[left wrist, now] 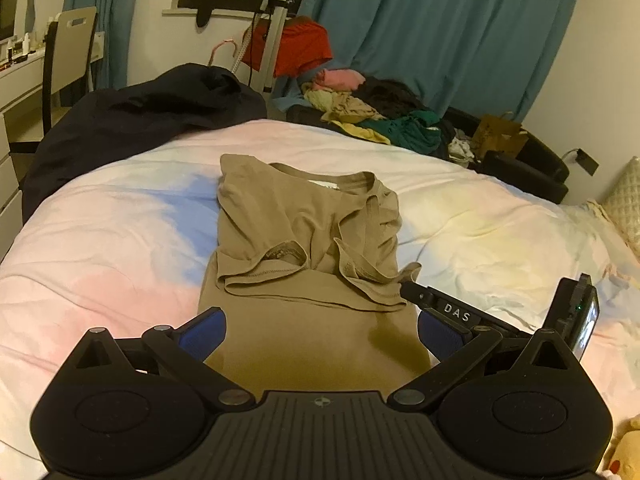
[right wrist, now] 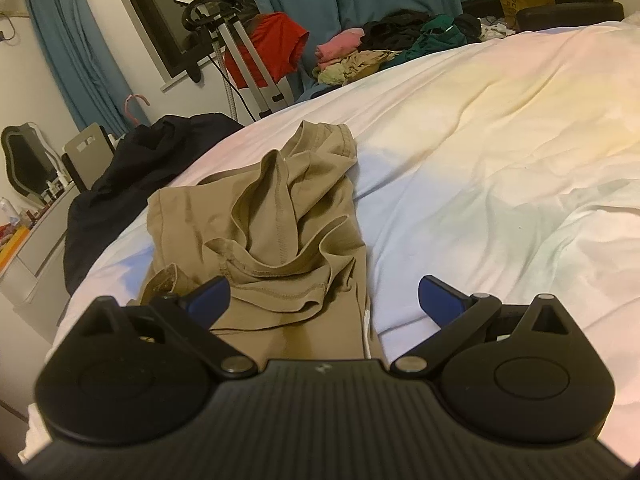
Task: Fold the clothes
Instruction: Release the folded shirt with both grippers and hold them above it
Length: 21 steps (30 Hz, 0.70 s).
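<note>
**Inspection: tan shirt part-folded, both tongs released**

The tan short-sleeved cotton T-shirt (left wrist: 304, 232) lies at the centre of the left wrist view on the pastel pink, blue and yellow quilted bed cover (left wrist: 100, 240). Both sleeves are turned inward over the chest; the collar points to the upper part of the frame, the hem runs down out of sight beneath the tool.

The left tongs (left wrist: 322, 330) stand fully spread above the lower body of the shirt, nothing between the blue pads. The right tongs (right wrist: 324, 300) are likewise fully spread and empty, above the shirt's right-hand edge. In the left wrist view the right tool shows at lower right, its tip just beside the folded sleeve.

Finding: the sleeve folds are untidy; the right one is bunched and creased. Judged next step: fold the hem up toward the collar. To do it well, smooth the bunched sleeve first, take the two hem corners evenly, lift together and lay the edge square to the shoulders.

A pile of mixed coloured clothes (left wrist: 360, 112) waits at upper centre right.
</note>
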Each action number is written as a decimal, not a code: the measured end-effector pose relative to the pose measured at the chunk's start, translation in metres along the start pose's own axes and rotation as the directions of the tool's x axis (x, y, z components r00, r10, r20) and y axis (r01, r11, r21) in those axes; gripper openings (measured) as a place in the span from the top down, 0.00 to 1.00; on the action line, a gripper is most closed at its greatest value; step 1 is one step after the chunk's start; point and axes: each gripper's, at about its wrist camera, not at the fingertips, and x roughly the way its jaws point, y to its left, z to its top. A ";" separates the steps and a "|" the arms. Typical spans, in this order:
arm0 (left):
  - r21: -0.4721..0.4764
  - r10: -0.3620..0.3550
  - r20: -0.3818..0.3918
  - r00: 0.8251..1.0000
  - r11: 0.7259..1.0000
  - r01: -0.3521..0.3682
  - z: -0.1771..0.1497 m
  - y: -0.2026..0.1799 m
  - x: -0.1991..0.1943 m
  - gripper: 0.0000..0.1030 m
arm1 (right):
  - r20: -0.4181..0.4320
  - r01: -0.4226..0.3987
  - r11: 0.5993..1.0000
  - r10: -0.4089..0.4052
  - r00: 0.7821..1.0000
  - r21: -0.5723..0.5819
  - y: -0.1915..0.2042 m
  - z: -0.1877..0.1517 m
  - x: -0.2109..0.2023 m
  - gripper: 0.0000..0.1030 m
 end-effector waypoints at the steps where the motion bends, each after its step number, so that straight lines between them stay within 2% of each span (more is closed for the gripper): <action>1: -0.006 -0.009 -0.011 1.000 1.000 0.009 -0.001 0.001 0.002 0.00 | 0.000 0.001 1.000 -0.001 1.000 0.000 0.000 0.000 0.000 0.01; 6: -0.022 -0.007 -0.055 0.998 1.000 0.006 -0.003 0.007 0.015 0.00 | -0.003 0.008 1.000 -0.008 1.000 0.000 0.000 -0.001 0.001 0.01; 15: -0.046 -0.003 -0.047 0.999 0.999 0.001 -0.001 0.015 0.021 0.00 | -0.017 0.015 1.000 -0.016 1.000 -0.004 0.000 -0.002 0.005 0.01; 21: -0.007 -0.010 -0.032 0.999 1.000 0.010 -0.003 0.008 0.021 0.00 | -0.017 0.020 1.000 -0.020 1.000 -0.008 0.000 -0.003 0.007 0.01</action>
